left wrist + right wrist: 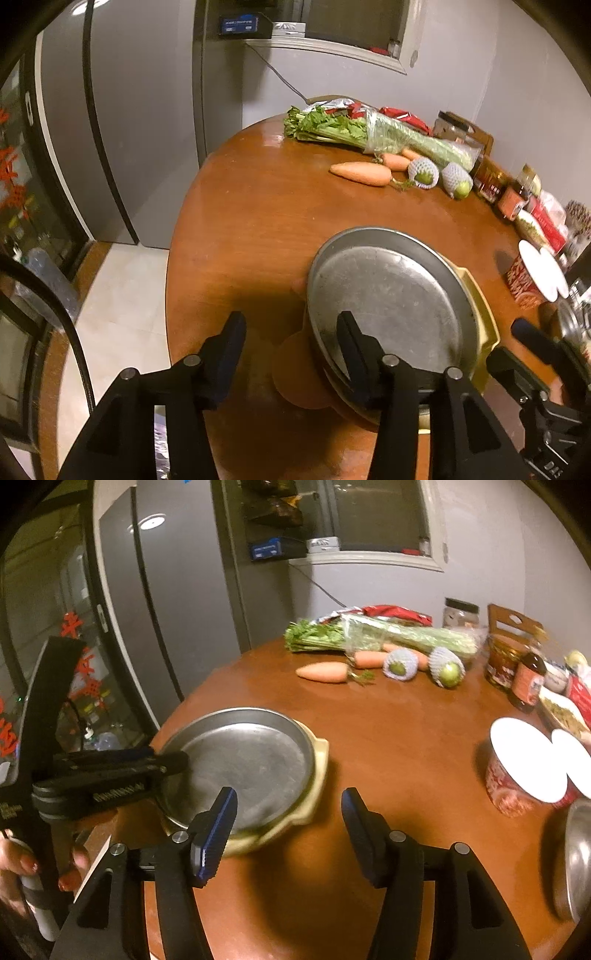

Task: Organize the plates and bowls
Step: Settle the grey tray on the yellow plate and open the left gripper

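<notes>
One metal plate (245, 766) sits stacked on one cream dish (317, 775) near the edge of a round wooden table (406, 746). Both grippers — the left gripper (291, 345) and the right gripper (290, 821) — have jaws parted, gripping nothing; one left finger lies over the plate. Farther back: three carrots (323, 672), two netted green fruits (400, 666), one celery bunch (388, 637), two instant-noodle cups (524, 771). A grey refrigerator (177, 609) stands behind.

Round wooden table (258, 229) from above. Near edge – metal plate (391, 299) stacked on a yellow dish (480, 317). Left gripper (291, 332) open, one finger (354, 339) over the plate rim, the other over bare wood. Farther back – celery (369, 133), carrots (362, 173), netted fruit (424, 173), jars (491, 181).
</notes>
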Demonstrator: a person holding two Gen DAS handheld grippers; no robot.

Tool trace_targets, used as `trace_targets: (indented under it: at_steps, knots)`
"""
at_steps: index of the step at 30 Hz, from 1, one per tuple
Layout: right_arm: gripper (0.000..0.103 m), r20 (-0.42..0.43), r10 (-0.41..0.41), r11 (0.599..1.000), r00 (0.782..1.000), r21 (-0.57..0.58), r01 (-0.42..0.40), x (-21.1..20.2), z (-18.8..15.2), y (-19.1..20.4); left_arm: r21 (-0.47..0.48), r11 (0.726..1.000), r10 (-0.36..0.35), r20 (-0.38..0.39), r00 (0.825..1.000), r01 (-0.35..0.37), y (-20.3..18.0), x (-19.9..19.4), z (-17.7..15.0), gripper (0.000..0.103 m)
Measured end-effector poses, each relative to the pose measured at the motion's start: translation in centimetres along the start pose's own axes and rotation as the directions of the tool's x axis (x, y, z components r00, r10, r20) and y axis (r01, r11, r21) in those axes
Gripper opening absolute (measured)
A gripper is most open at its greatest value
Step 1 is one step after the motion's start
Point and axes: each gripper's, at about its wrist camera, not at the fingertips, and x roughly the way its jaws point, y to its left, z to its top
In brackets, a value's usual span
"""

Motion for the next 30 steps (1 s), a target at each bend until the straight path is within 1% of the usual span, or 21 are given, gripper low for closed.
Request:
trace_targets:
  at_steps: [2, 4, 6, 7, 10, 11, 13, 16, 19, 22, 27, 30]
  knots:
    - [0.061, -0.010, -0.003, 0.999, 1.000, 0.032, 0.003, -0.1, -0.3, -0.6, -0.017, 0.999, -0.028, -0.004, 1.000, 0.028, 0.3, 0.0, 0.1, 0.055]
    - [0.061, -0.001, -0.005, 0.996, 1.000, 0.089, 0.005, -0.4, -0.5, -1.4, -0.036, 0.997, -0.074, -0.019, 0.997, 0.073, 0.6, 0.3, 0.2, 0.057]
    - [0.061, 0.000, 0.010, 0.989, 1.000, 0.149, -0.010, -0.5, -0.6, -2.1, -0.068, 0.990, -0.129, -0.041, 0.991, 0.126, 0.9, 0.8, 0.3, 0.057]
    - [0.061, -0.013, 0.019, 0.986, 1.000, 0.168, -0.017, -0.3, -0.6, -2.3, -0.075, 0.988, -0.139, -0.050, 0.989, 0.135, 0.9, 1.1, 0.3, 0.057]
    - [0.062, -0.065, 0.033, 0.978, 0.997, 0.208, -0.019, 0.7, -0.9, -2.5, -0.064, 0.991, -0.124, -0.069, 0.990, 0.120, 0.4, 1.7, 0.5, 0.057]
    - [0.063, -0.079, 0.060, 0.973, 0.995, 0.225, -0.040, 1.2, -1.0, -2.5, -0.060, 0.991, -0.124, -0.075, 0.990, 0.119, 0.2, 1.9, 0.5, 0.058]
    - [0.063, -0.092, 0.078, 0.971, 0.993, 0.234, -0.054, 1.7, -1.0, -2.4, -0.050, 0.992, -0.121, -0.073, 0.990, 0.117, -0.2, 2.1, 0.6, 0.058]
    - [0.063, -0.084, 0.072, 0.977, 0.994, 0.206, -0.054, 1.7, -0.7, -1.7, -0.033, 0.994, -0.108, -0.075, 0.991, 0.105, -0.7, 2.2, 0.7, 0.057]
    - [0.063, -0.100, 0.103, 0.977, 0.990, 0.196, -0.082, 2.4, -0.6, -1.1, 0.000, 0.996, -0.084, -0.079, 0.993, 0.084, -1.4, 2.4, 0.7, 0.058]
    - [0.063, -0.110, 0.122, 0.980, 0.986, 0.168, -0.103, 3.1, -0.4, -0.4, 0.015, 0.996, -0.087, -0.081, 0.993, 0.088, -2.0, 2.5, 0.7, 0.058]
    - [0.056, -0.103, 0.102, 0.988, 0.989, 0.125, -0.089, 3.8, -0.3, 0.0, 0.046, 0.995, -0.084, -0.083, 0.993, 0.088, -3.2, 2.7, 1.0, 0.058]
    - [0.056, -0.097, 0.086, 0.990, 0.992, 0.116, -0.074, 3.8, -0.3, -0.5, 0.055, 0.994, -0.087, -0.085, 0.993, 0.092, -3.9, 3.0, 1.2, 0.058]
